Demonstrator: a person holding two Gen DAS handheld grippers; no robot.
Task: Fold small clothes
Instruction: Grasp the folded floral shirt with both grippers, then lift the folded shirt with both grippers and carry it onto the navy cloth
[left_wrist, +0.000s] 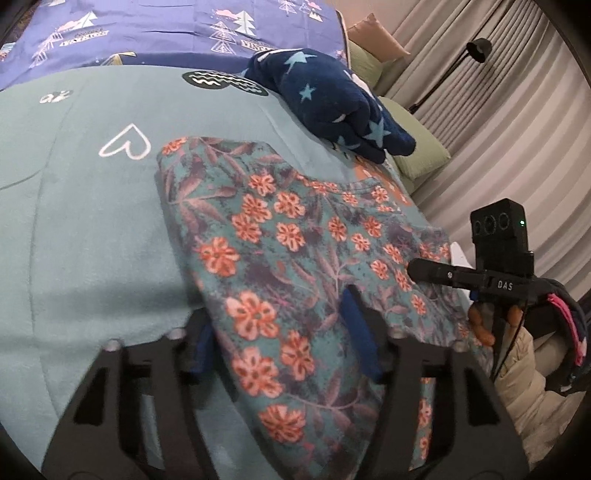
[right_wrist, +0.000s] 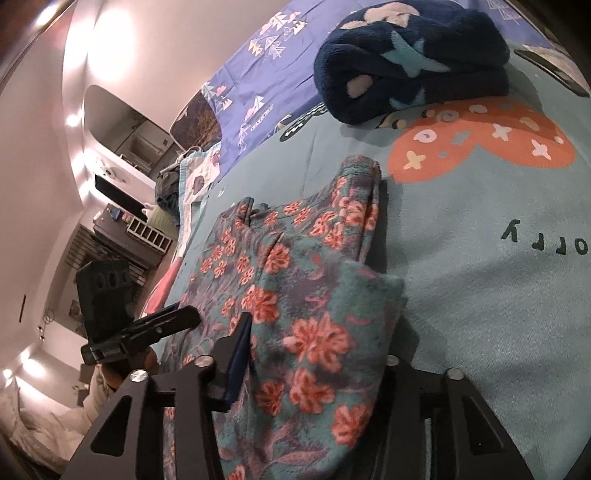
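Note:
A teal floral garment (left_wrist: 280, 258) lies partly folded on a teal blanket (left_wrist: 74, 221). In the left wrist view its near edge runs between the fingers of my left gripper (left_wrist: 280, 332), whose jaws stand wide apart around the cloth. In the right wrist view the same garment (right_wrist: 295, 295) has a doubled-over flap lying between the fingers of my right gripper (right_wrist: 317, 350), also wide apart. The right gripper shows in the left wrist view at the right (left_wrist: 480, 277); the left gripper shows in the right wrist view at the left (right_wrist: 140, 325).
A folded dark blue star-patterned fleece (left_wrist: 332, 103) lies beyond the garment, also in the right wrist view (right_wrist: 413, 59). A purple sheet (left_wrist: 166, 29) covers the far bed. Green cushions (left_wrist: 417, 147), a floor lamp (left_wrist: 476, 48) and curtains stand to the right.

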